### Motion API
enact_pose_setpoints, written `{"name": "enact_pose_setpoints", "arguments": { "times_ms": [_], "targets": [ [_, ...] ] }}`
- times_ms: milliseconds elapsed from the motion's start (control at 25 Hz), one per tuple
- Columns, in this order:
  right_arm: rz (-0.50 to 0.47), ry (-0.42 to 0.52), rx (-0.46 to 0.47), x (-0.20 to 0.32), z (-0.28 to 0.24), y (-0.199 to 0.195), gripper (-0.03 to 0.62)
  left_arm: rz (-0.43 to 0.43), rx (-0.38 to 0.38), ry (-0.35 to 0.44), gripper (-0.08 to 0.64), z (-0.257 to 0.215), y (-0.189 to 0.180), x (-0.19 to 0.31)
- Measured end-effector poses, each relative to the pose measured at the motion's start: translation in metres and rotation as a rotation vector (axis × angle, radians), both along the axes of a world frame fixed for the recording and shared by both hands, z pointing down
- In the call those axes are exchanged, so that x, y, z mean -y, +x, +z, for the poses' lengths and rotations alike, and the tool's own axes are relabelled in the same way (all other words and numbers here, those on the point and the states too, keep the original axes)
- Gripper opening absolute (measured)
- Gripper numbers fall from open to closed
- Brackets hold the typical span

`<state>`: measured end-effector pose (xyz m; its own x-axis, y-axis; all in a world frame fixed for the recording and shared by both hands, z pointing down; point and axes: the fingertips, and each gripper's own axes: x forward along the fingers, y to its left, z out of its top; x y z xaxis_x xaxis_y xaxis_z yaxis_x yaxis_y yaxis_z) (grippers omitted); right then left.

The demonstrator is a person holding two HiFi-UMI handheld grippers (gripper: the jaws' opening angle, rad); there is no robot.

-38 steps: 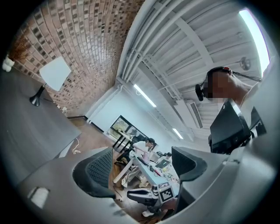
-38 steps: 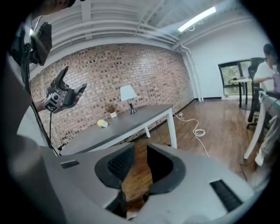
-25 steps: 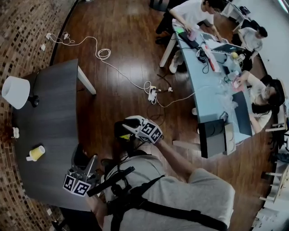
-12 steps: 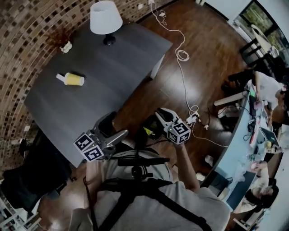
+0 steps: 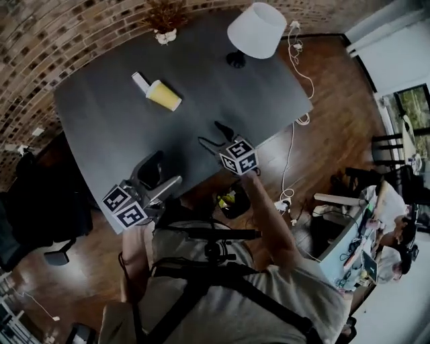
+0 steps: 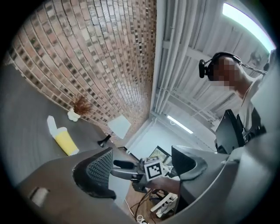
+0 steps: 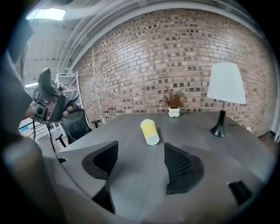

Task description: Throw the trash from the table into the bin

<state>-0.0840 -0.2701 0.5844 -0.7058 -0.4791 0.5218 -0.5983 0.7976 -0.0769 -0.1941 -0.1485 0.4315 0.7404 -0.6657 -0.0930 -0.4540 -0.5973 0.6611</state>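
Note:
A yellow paper cup (image 5: 163,95) lies on its side on the dark grey table (image 5: 101,127), with a white piece (image 5: 139,81) at its far end. My right gripper (image 5: 211,134) hovers over the table's near part and points at the cup (image 7: 149,131). Its jaws have just been opening and stand open with nothing between them (image 7: 140,164). My left gripper (image 5: 158,178) is open and empty at the table's near edge, with the cup (image 6: 65,142) off to its left. A black bin (image 5: 236,207) with something yellow inside stands on the floor below the right arm.
A white lamp (image 5: 256,30) and a small potted plant (image 5: 165,20) stand at the table's far side by the brick wall. A black chair (image 5: 40,201) is at the left. Cables (image 5: 295,121) run over the wooden floor at the right, where people sit at a desk (image 5: 342,248).
My view has swung from the floor and the bin round to the table. Both grippers have moved over the table's near edge. The right jaws now stand wider apart.

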Motion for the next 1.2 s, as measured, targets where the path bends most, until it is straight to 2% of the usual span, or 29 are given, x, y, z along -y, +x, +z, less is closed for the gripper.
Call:
{"name": "enact_pose_setpoints", "arguments": {
  "times_ms": [40,80,160,280,440,480,560,600,680,800,960,1080,1200],
  "targets": [
    [-0.026,-0.013,-0.03,0.021,0.011,-0.024,0.348,-0.022,-0.004,-0.008,0.407,0.004,-0.015,0.005],
    [-0.049,-0.026,-0.064,0.042,0.022,-0.045,0.397,-0.043,-0.01,-0.015,0.407,0.008,-0.03,0.01],
    [-0.089,-0.045,-0.143,0.078,0.045,-0.083,0.452,-0.083,-0.022,-0.03,0.407,0.016,-0.056,0.016],
    [-0.136,-0.051,-0.262,0.117,0.076,-0.125,0.459,-0.143,-0.031,-0.052,0.407,0.027,-0.089,0.02],
    [-0.152,-0.077,-0.381,0.142,0.111,-0.144,0.457,-0.196,-0.031,-0.066,0.407,0.036,-0.114,0.017],
    [-0.155,-0.094,-0.402,0.144,0.119,-0.146,0.454,-0.204,-0.031,-0.069,0.406,0.038,-0.119,0.016],
    [-0.164,-0.123,-0.435,0.145,0.133,-0.149,0.34,-0.212,-0.027,-0.073,0.407,0.04,-0.128,0.013],
    [-0.167,-0.128,-0.44,0.143,0.137,-0.15,0.314,-0.212,-0.025,-0.074,0.407,0.041,-0.131,0.011],
    [-0.16,-0.135,-0.447,0.138,0.14,-0.145,0.311,-0.205,-0.023,-0.075,0.407,0.041,-0.134,0.008],
    [-0.145,-0.13,-0.394,0.12,0.126,-0.138,0.308,-0.183,-0.024,-0.071,0.407,0.039,-0.13,0.005],
    [-0.07,-0.105,-0.207,0.084,0.075,-0.114,0.308,-0.111,-0.024,-0.046,0.407,0.031,-0.112,0.005],
    [0.012,-0.078,-0.069,0.047,0.031,-0.074,0.308,-0.022,-0.032,-0.025,0.405,0.024,-0.083,0.007],
    [0.096,-0.044,0.045,0.003,-0.007,-0.017,0.308,0.084,-0.04,-0.005,0.407,0.016,-0.038,0.007]
  ]
}}
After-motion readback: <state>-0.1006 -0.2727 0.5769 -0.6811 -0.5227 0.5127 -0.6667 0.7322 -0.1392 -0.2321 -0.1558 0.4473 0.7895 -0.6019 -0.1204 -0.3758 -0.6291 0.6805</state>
